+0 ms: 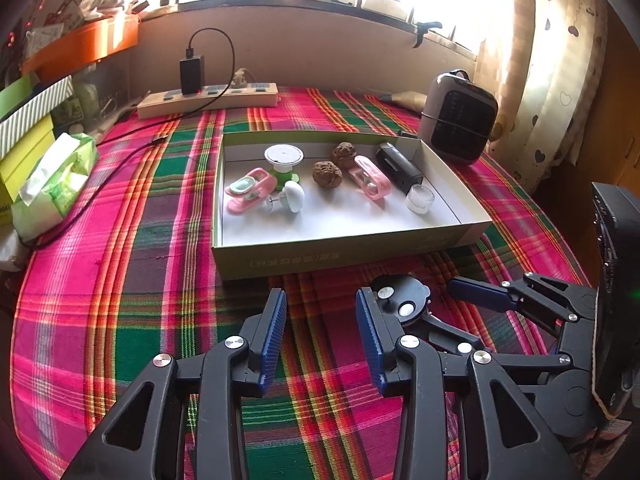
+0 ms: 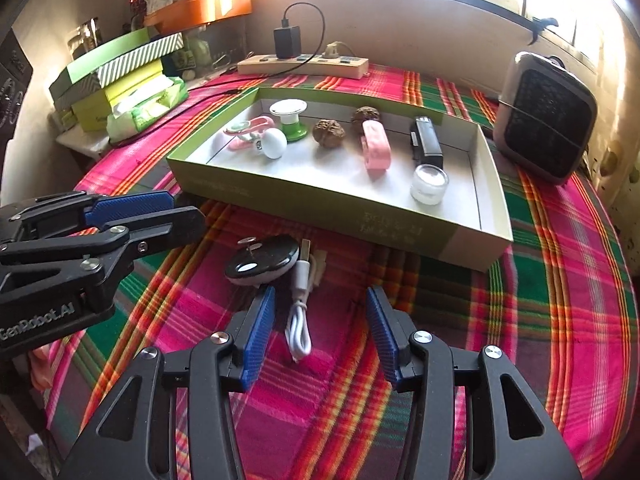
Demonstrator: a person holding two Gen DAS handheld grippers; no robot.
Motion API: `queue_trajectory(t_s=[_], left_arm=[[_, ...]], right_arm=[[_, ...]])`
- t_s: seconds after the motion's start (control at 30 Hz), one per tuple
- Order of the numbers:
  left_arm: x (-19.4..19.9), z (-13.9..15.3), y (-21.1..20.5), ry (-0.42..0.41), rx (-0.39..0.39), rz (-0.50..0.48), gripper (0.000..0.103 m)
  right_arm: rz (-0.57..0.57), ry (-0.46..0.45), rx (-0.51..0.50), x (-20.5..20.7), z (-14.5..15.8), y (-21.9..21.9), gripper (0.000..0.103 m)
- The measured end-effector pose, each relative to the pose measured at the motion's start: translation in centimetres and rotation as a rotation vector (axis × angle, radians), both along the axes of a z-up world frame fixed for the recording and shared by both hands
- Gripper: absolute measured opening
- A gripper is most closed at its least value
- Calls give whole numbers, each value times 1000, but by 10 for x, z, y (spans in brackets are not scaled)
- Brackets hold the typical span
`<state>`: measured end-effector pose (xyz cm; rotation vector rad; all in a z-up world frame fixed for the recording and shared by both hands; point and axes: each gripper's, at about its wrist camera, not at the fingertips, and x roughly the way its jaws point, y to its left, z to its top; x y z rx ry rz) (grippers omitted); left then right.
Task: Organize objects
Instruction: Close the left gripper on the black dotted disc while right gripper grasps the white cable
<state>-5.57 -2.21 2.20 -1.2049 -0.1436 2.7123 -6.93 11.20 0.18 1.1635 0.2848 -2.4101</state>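
The white USB cable (image 2: 301, 312) is what's left out here, lying on the plaid desk (image 2: 540, 320) just in front of the green box's (image 2: 320, 204) near wall, and beside it, touching or nearly so, sits a black-and-white round gadget (image 2: 262, 264). Look inside the box and most of the tidying seems done: two walnuts (image 2: 325, 131), a pink clip (image 2: 375, 150), a second pink clip (image 2: 248, 130) by the far-left corner, a white knob (image 2: 274, 143), a green-footed stand (image 2: 289, 118), a black case (image 2: 426, 142) and a little clear jar (image 2: 429, 184) all rest on the box floor. So, by my reading, two pieces remain outside it. The cable is folded into a bundle; its long axis runs from the box wall back toward the camera, plug end pointing at the box, loop end nearest us. The right tool (image 2: 320, 340) hangs over it, released, jaws standing apart with the bundle's loop between the blue pads and nothing pressed. The left tool (image 1: 322, 334) hovers in front of the box's near wall too, also released, only plaid cloth between its pads.
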Motion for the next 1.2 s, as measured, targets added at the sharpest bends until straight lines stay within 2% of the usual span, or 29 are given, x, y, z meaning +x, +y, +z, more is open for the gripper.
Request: queue_trajectory(t_s=[0.3, 0.67, 1.0, 1.2], left_arm=[[-1, -3, -2, -11, 15, 1, 35], [-4, -2, 5, -13, 29, -29, 35], [-9, -1, 19, -31, 64, -75, 43], [-13, -6, 30, -64, 77, -97, 44]], right_arm=[[-20, 13, 19, -8, 0, 1, 47], [-40, 19, 15, -8, 1, 12, 13], [-76, 14, 5, -8, 0, 29, 12], [-98, 9, -3, -5, 1, 40, 12]])
